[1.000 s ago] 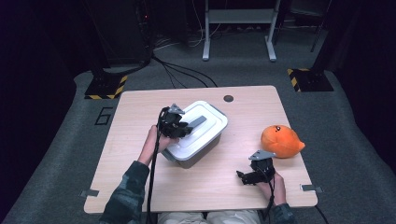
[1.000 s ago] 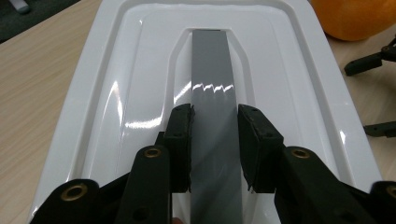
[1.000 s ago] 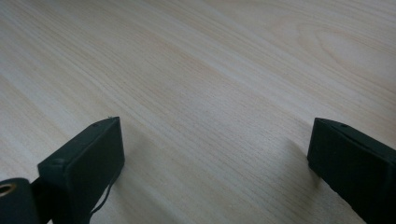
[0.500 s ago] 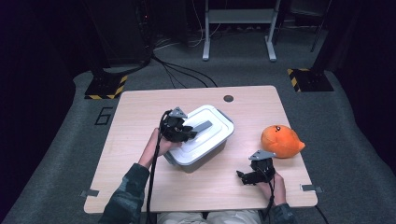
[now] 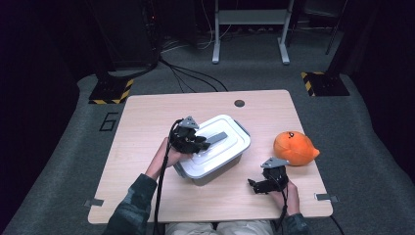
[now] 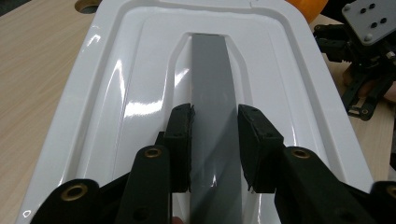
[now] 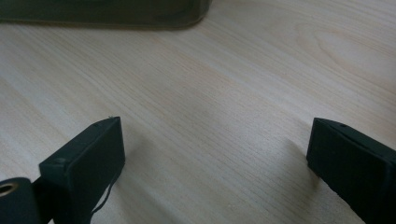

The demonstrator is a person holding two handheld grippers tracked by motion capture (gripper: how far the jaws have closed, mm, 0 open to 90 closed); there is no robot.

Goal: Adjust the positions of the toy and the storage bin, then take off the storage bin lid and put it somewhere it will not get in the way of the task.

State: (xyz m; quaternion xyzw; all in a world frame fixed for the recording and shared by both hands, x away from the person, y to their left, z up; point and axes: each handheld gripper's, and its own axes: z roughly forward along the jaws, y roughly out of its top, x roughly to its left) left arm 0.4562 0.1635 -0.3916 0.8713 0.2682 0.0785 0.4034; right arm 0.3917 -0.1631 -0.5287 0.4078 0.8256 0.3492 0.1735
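White glossy lidded box point(image 5: 215, 152), its grey handle point(image 6: 212, 116) clamped by the left gripper point(image 6: 215, 140); right gripper point(image 7: 215, 163) gapes wide.

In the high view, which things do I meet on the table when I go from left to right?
left gripper → white box → right gripper → orange plush toy

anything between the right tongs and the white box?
Nothing: in the high view only bare table separates the right tongs from the white box. The right gripper view shows bare wood too.
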